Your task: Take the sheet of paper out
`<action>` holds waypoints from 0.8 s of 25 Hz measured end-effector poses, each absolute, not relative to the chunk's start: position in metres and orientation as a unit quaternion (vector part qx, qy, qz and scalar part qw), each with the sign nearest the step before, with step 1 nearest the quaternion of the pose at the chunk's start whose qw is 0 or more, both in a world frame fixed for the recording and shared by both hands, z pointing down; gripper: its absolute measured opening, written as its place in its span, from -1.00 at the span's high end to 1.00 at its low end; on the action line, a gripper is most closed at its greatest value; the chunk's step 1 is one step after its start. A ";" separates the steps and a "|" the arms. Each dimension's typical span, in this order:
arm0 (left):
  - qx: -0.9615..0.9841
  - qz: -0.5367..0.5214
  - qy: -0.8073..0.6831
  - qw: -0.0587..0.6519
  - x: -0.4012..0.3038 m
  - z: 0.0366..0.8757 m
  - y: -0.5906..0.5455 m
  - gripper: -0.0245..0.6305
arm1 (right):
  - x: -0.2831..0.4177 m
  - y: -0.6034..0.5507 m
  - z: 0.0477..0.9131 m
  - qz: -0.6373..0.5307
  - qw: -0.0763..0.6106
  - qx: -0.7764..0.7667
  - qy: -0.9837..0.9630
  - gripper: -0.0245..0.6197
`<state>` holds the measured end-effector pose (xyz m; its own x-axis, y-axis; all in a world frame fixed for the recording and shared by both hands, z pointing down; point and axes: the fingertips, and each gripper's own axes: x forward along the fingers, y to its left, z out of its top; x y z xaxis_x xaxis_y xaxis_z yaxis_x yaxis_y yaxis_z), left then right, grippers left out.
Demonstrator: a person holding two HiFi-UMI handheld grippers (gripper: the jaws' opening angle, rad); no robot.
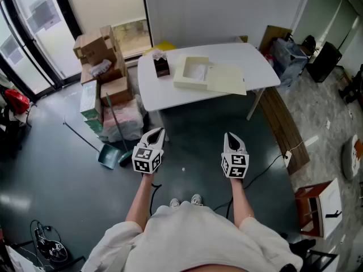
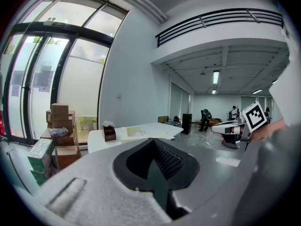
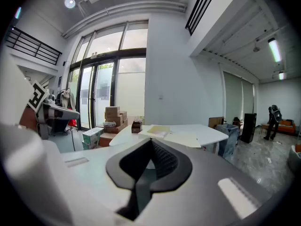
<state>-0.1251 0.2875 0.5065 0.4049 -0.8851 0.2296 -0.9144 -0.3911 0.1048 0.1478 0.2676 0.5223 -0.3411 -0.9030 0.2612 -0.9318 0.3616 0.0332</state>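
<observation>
Sheet of paper (image 1: 197,71): white, flat, roughly square. It lies inside a shallow open box (image 1: 182,79) on the tabletop (image 1: 258,67), at 12 o'clock from both my tongs and well apart from them. It is too small here to tell any print or crease.

Left tongs (image 1: 157,132) are pressed together with nothing between them. Right tongs (image 1: 231,136) are the same, closed and empty. Both hang over the floor (image 1: 68,169) and point toward the tabletop.

Hard to make out: in both gripper views the box sits low and far off, so I can't separate the sheet from it. A flat cream panel (image 1: 227,79) touches the box at its 3 o'clock; I can't tell whether it is a lid or a folder. Only one tabletop leg (image 1: 253,103) shows. Items at the head view's right edge are cut off.

Materials: the tabletop is white and smooth with rounded corners. The box is cream and card-like. A small brown tissue box (image 1: 162,67) stands at 9 o'clock of it. Stacked cardboard cartons (image 1: 99,52) stand at 9 o'clock of the tabletop. The floor is dark grey and glossy. The tongs have pale matte shells and dark ribbed pads (image 2: 167,161).
</observation>
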 end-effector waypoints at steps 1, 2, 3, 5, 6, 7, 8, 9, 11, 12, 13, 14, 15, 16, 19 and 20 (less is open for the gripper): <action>0.831 0.068 -0.541 0.108 -0.124 0.506 0.288 0.91 | 0.149 0.269 0.522 0.061 0.119 0.561 -0.817 0.92; 0.831 0.068 -0.542 0.108 -0.122 0.506 0.288 0.91 | 0.151 0.269 0.523 0.061 0.120 0.561 -0.817 0.92; 0.831 0.067 -0.542 0.108 -0.121 0.506 0.287 0.91 | 0.152 0.269 0.523 0.061 0.121 0.561 -0.817 0.92; 0.830 0.067 -0.543 0.107 -0.119 0.504 0.285 0.91 | 0.154 0.267 0.522 0.059 0.122 0.560 -0.817 0.92; 0.830 0.066 -0.543 0.107 -0.118 0.504 0.284 0.91 | 0.155 0.266 0.522 0.059 0.124 0.560 -0.817 0.92; 0.830 0.066 -0.543 0.106 -0.116 0.504 0.283 0.91 | 0.157 0.266 0.521 0.059 0.125 0.559 -0.817 0.92; 0.830 0.066 -0.544 0.106 -0.114 0.504 0.283 0.91 | 0.158 0.265 0.520 0.060 0.123 0.558 -0.818 0.92; 0.830 0.066 -0.543 0.106 -0.112 0.504 0.282 0.91 | 0.160 0.265 0.519 0.061 0.120 0.557 -0.819 0.92; 0.830 0.065 -0.544 0.106 -0.107 0.504 0.282 0.91 | 0.164 0.263 0.516 0.056 0.110 0.557 -0.822 0.92; 0.830 0.065 -0.544 0.106 -0.105 0.504 0.281 0.91 | 0.166 0.261 0.515 0.053 0.108 0.556 -0.822 0.92; 0.830 0.065 -0.544 0.106 -0.102 0.504 0.280 0.91 | 0.168 0.260 0.514 0.049 0.107 0.556 -0.823 0.92; 0.830 0.065 -0.544 0.106 -0.098 0.504 0.278 0.91 | 0.170 0.258 0.513 0.047 0.107 0.556 -0.823 0.92; 0.830 0.066 -0.544 0.106 -0.094 0.505 0.276 0.91 | 0.172 0.256 0.513 0.046 0.108 0.555 -0.823 0.92; 0.830 0.066 -0.544 0.106 -0.090 0.506 0.275 0.91 | 0.175 0.255 0.513 0.047 0.107 0.553 -0.825 0.92; 0.830 0.069 -0.543 0.108 -0.076 0.509 0.271 0.91 | 0.181 0.252 0.515 0.047 0.106 0.548 -0.828 0.92; 0.830 0.070 -0.543 0.108 -0.072 0.510 0.271 0.91 | 0.184 0.251 0.517 0.047 0.106 0.547 -0.829 0.92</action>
<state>-0.0716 0.2706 0.5103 0.3998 -0.8864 0.2335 -0.9166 -0.3859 0.1043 0.1837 0.2511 0.5165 -0.3800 -0.8966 0.2275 -0.9165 0.3982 0.0385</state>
